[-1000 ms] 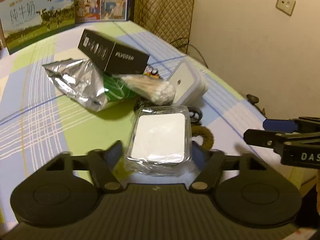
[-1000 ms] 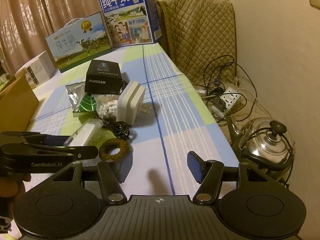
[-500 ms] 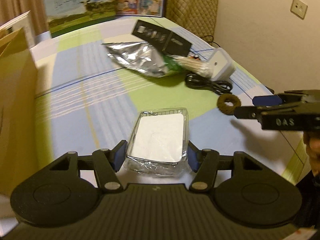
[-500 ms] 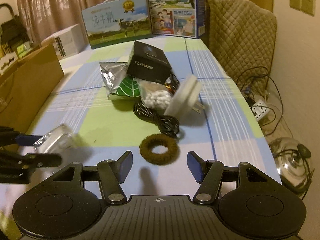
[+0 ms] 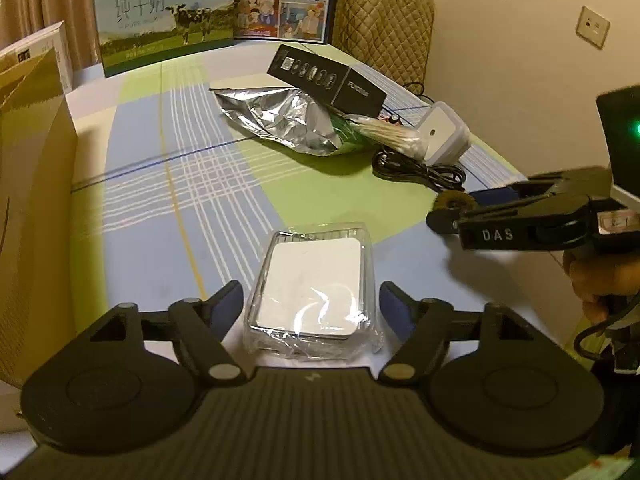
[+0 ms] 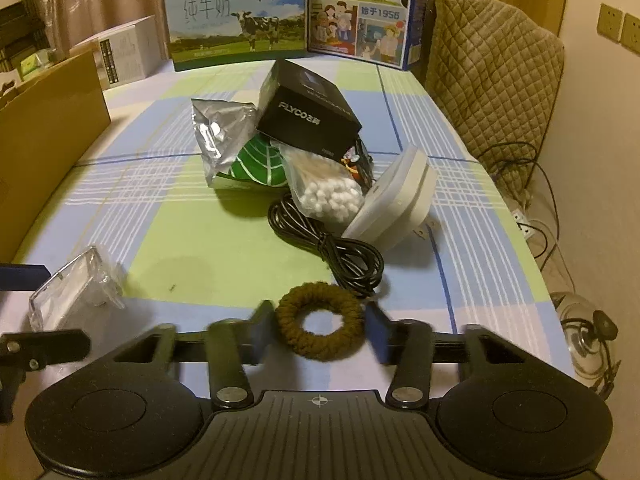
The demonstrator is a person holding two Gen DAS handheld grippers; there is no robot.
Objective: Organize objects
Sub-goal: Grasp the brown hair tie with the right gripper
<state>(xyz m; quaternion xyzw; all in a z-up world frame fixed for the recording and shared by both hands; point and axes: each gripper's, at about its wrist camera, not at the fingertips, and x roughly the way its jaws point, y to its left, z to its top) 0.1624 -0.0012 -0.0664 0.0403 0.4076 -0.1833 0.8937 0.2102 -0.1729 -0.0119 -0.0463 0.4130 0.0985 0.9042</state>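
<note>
Released since a second ago — left gripper (image 5: 311,306) jaws opening beside the clear plastic box (image 5: 314,292).
Right gripper (image 6: 319,330) closing around the brown hair tie (image 6: 320,322), pads not yet pressing.

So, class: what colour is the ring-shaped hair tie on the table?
Dark olive-brown hair tie, clearest in the right wrist view.

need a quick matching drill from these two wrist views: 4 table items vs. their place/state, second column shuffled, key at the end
1. brown knitted hair ring
2. clear plastic-wrapped white box
3. black cardboard box
4. coiled black cable

a. lying in front of the white plug adapter
b. between the closing right tool jaws
c. propped on the foil bag
d. between the opening left tool jaws, pads clear of it

Pairs: 1-b, 2-d, 3-c, 4-a
</note>
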